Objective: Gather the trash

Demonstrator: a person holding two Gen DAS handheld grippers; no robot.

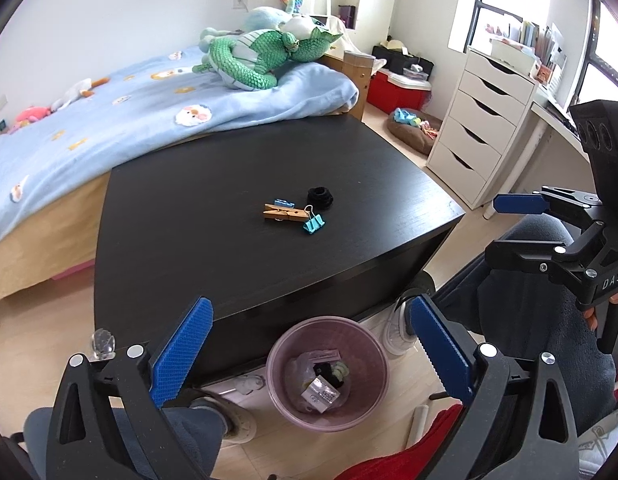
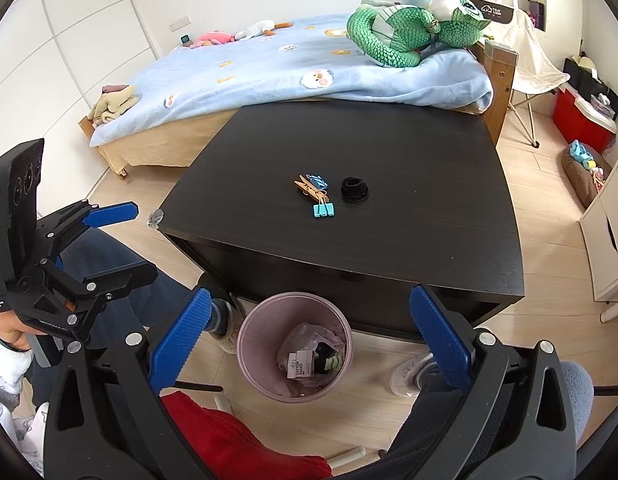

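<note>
On your dark wooden surface (image 1: 213,216) the wooden clothespin (image 1: 280,213) lies ahead, long axis crosswise, nearer your left gripper (image 1: 309,344), both jaws apart and empty.

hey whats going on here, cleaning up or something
A seated person holds two grippers, left gripper and right gripper, both open and empty above a pink bin that already holds some trash. On the black table a clothespin, blue binder clip and black ring remain.

Pink bin (image 1: 329,372), black table (image 1: 229,216), turquoise binder clip (image 1: 313,225), blue-padded tools.
</note>
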